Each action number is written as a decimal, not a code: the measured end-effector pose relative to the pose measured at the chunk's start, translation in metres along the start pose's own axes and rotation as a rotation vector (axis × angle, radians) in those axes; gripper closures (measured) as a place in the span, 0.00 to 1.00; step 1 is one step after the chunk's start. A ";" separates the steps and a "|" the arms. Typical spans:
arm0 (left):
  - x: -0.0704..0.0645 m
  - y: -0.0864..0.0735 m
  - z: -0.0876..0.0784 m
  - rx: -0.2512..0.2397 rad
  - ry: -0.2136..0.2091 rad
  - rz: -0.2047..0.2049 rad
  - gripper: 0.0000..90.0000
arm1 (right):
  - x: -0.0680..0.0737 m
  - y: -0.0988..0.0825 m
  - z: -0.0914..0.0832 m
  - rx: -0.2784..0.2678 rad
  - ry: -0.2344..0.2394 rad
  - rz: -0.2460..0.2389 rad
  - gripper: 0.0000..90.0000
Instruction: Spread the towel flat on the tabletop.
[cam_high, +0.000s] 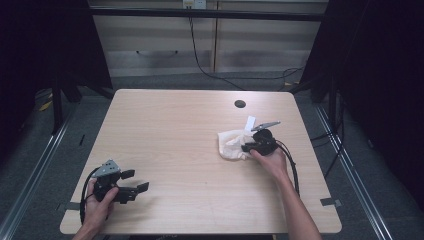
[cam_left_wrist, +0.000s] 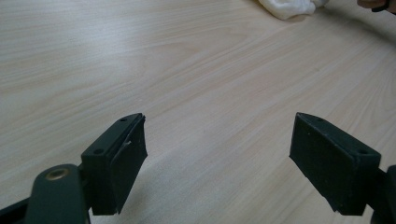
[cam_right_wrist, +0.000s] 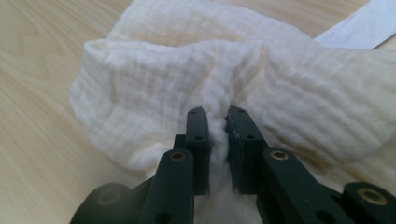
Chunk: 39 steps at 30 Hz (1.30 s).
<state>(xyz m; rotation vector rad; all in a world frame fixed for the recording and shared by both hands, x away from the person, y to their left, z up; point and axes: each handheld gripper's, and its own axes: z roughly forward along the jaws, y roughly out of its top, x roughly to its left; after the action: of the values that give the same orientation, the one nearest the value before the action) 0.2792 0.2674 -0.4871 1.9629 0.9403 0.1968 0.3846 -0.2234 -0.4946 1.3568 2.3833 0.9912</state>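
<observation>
Item one, nearest us: left claw (cam_high: 132, 182), held low at the near left corner of the tabletop (cam_high: 175, 130), jaws spread wide with bare wood between them. We count it idle and well apart from the work.

Item two, further out on the right: right claw (cam_right_wrist: 218, 140), jaws pinched on a fold of the cloth (cam_right_wrist: 187, 88). In its own view the pads (cam_right_wrist: 198, 135) squeeze a ridge of the weave between them; the fabric bunches up on either side of the bite.

Item three: the cloth (cam_high: 234, 144) itself, cream, crumpled in a heap on the right half of the tabletop, a white strip (cam_high: 249, 123) poking out at its far edge.

Item four, farthest: a dark round hole (cam_high: 240, 104) in the tabletop.

Note on handling: we judge the step in hand to be taking hold of the cloth. The grip looks shallow and central, so we advise lifting slowly and checking that the fold does not slip. The left claw could then take a free edge to spread it.
</observation>
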 end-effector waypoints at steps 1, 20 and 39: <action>0.000 0.000 0.000 0.002 0.003 -0.002 0.20 | 0.005 -0.002 0.000 -0.007 0.012 -0.007 0.89; 0.000 0.000 0.000 0.001 0.010 -0.002 0.20 | 0.057 -0.015 0.001 -0.030 0.113 -0.066 0.89; 0.000 0.001 0.002 -0.004 0.030 -0.036 0.23 | 0.104 -0.025 0.002 -0.032 0.219 -0.157 0.90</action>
<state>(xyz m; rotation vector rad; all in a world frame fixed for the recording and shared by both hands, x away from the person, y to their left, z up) 0.2807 0.2658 -0.4876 1.9425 0.9935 0.2075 0.3116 -0.1448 -0.4992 1.0797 2.5708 1.1807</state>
